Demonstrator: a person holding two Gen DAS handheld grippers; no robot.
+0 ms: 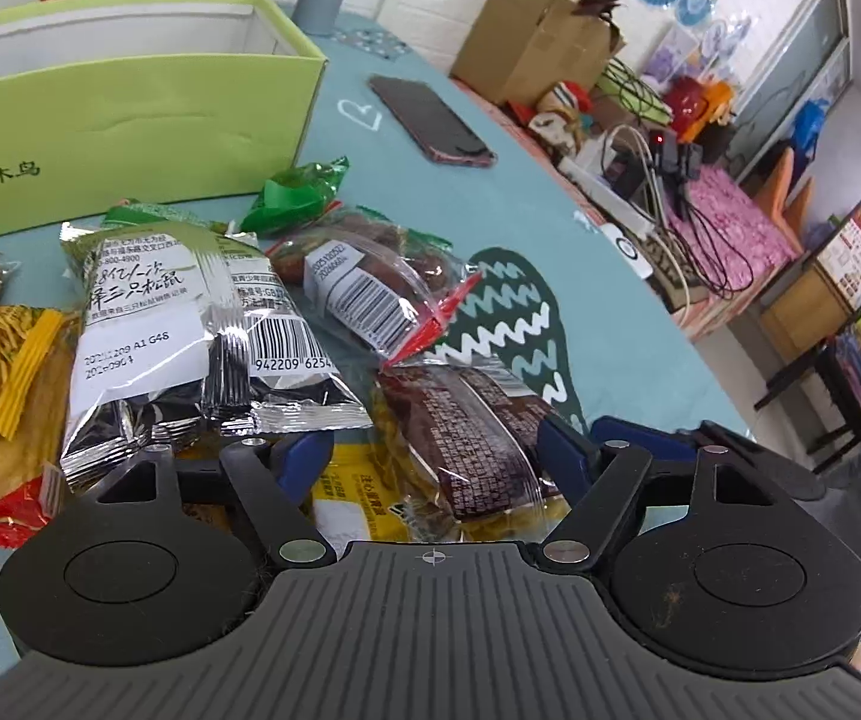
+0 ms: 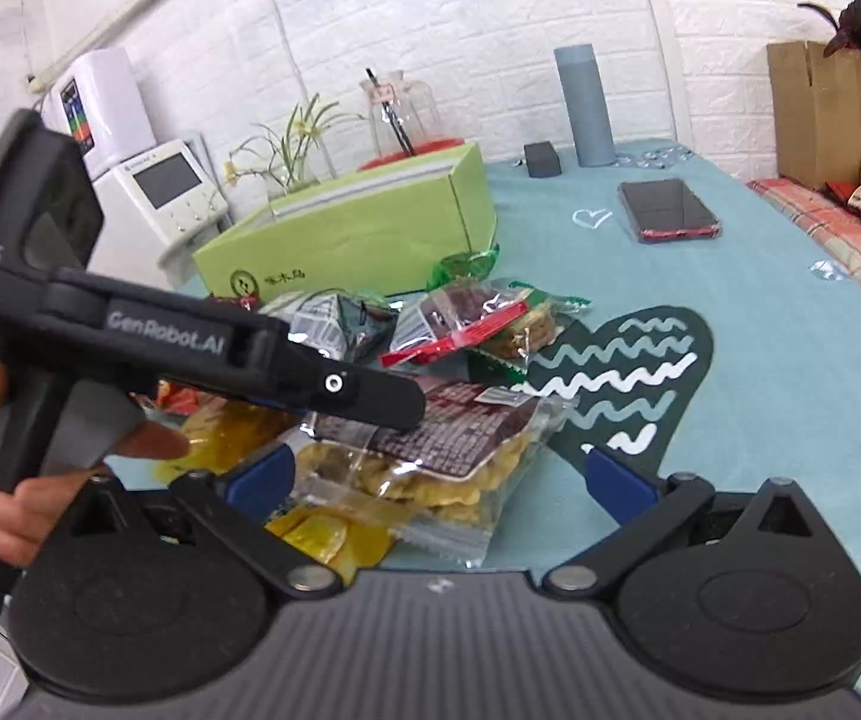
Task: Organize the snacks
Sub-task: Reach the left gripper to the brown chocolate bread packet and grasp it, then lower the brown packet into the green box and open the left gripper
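Note:
A heap of snack packets lies on the teal tablecloth in front of an open green box [image 1: 130, 114], which also shows in the right wrist view [image 2: 358, 234]. My left gripper [image 1: 436, 456] is open, its blue fingers either side of a clear packet with a brown label [image 1: 466, 438] over yellow chips. A silver packet [image 1: 190, 348] and a red-sealed packet [image 1: 370, 282] lie beyond. My right gripper [image 2: 442, 480] is open around the same chip packet [image 2: 430, 462]. The left gripper's body [image 2: 190, 348] crosses the right wrist view.
A dark phone [image 1: 430, 120] lies on the cloth past the heap; it also shows in the right wrist view [image 2: 670, 210]. A grey cylinder [image 2: 583, 102] and a small black block [image 2: 541, 159] stand at the back. A cardboard box [image 1: 532, 48] and cluttered cables sit right of the table.

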